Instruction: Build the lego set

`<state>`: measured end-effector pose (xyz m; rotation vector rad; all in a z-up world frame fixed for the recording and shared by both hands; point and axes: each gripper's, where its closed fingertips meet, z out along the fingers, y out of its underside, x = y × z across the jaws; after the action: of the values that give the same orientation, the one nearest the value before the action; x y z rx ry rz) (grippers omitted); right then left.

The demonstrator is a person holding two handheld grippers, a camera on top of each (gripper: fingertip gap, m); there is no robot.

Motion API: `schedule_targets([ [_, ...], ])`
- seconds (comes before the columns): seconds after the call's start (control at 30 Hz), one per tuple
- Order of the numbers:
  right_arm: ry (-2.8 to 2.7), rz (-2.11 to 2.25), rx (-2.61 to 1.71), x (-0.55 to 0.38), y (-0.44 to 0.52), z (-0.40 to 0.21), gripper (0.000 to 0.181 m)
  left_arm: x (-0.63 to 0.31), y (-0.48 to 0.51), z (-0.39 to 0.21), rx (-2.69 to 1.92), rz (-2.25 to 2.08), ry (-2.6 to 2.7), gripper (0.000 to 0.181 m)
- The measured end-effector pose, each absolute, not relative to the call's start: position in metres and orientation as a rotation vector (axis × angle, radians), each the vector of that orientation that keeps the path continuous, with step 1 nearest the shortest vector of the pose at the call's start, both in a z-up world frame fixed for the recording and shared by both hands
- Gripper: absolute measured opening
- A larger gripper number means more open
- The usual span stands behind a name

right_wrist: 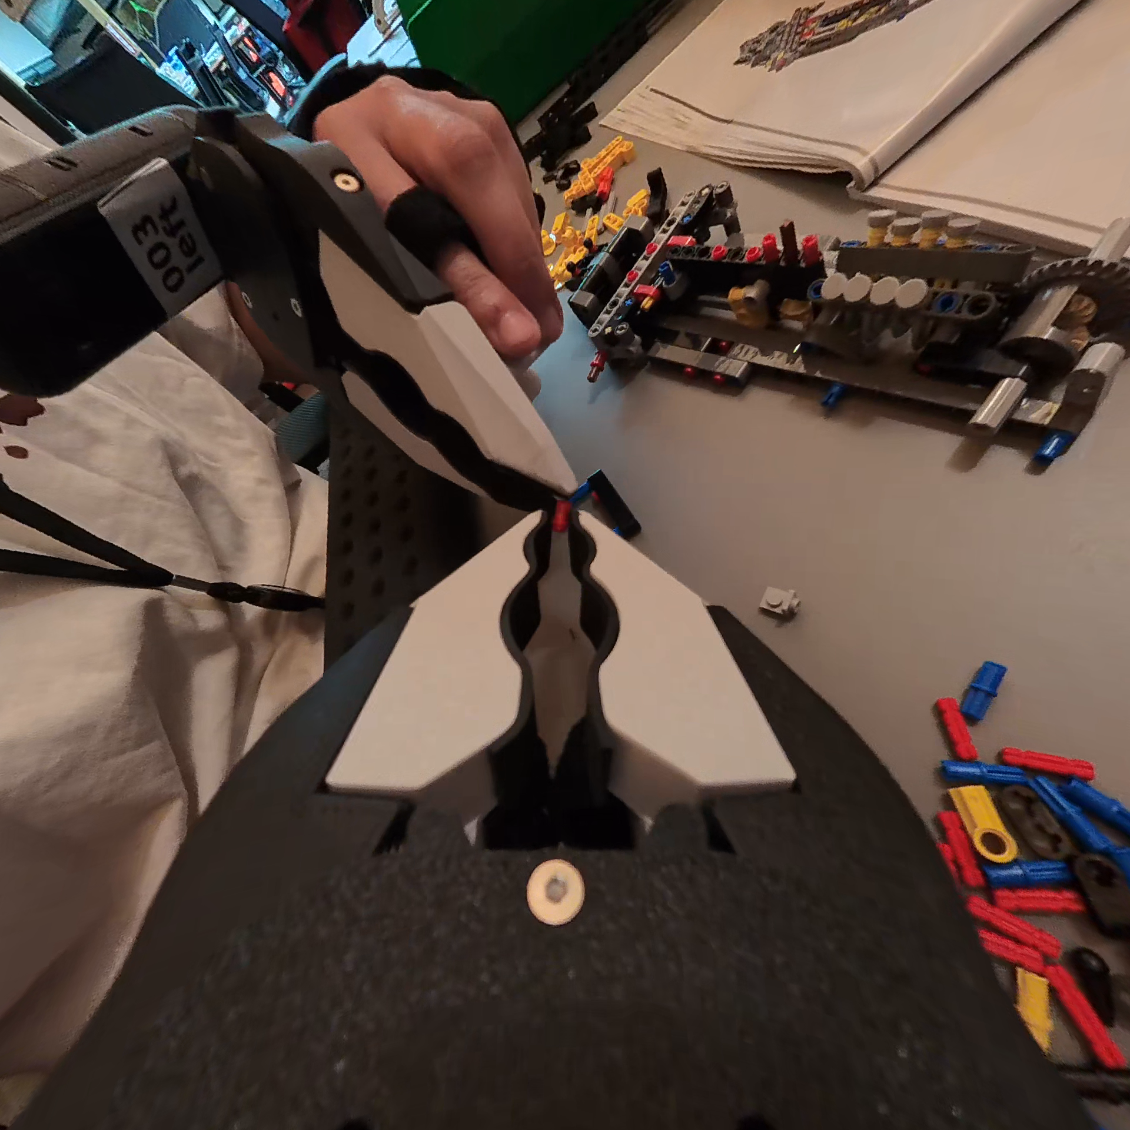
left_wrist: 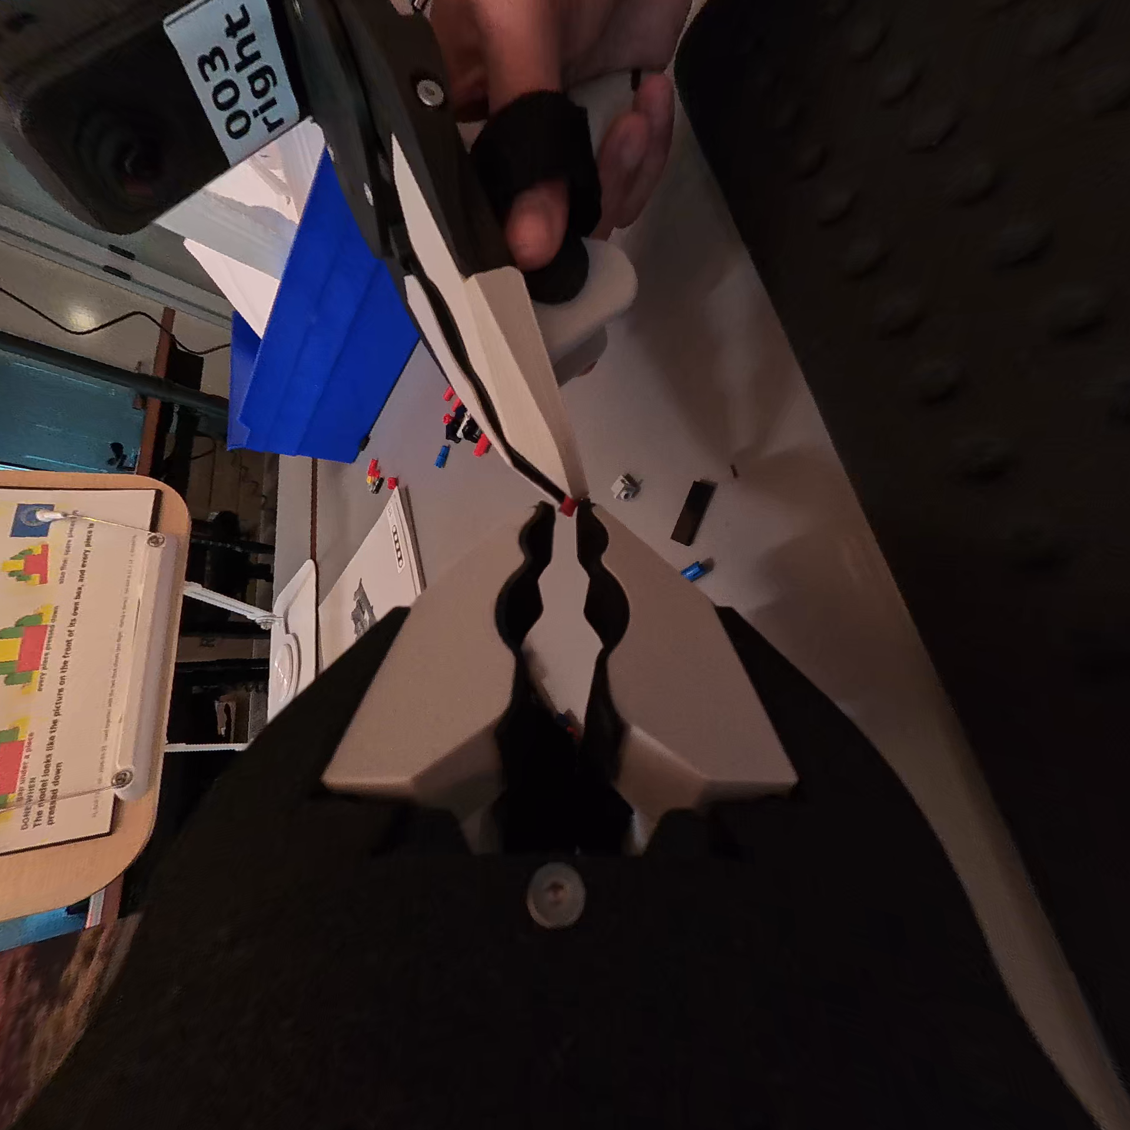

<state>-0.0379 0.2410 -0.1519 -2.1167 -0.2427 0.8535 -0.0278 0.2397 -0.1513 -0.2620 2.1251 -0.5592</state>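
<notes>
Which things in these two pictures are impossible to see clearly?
- Red piece between both tongs' tips: too small, mostly covered; its shape is unclear in both views.
- Which tongs truly grip it: cannot tell.
- Pile of loose pins: cut by the right wrist view's edge.
- Blue bin: contents hidden by its wall, left wrist view.

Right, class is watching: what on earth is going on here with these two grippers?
A person holds a gripper in each hand, and both tips meet on one small red pin, in the air above the grey table. The left gripper and the right gripper both pinch it. A half-built model and loose pieces lie nearby.
</notes>
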Motion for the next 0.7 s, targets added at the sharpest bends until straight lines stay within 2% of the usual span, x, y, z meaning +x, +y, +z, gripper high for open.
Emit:
schedule_targets([
  [0.2, -0.209, 0.862, -2.093, -0.036, 0.244, -0.150, 0.004, -0.026, 0.242, -0.151, -0.242, -0.524, 2.111, 0.003],
  [0.7, 0.063, 0.621, -1.720, -0.004, 0.265, -0.107, 0.007, 0.000, 0.265, -0.114, -0.466, -0.541, 1.835, 0.003],
])
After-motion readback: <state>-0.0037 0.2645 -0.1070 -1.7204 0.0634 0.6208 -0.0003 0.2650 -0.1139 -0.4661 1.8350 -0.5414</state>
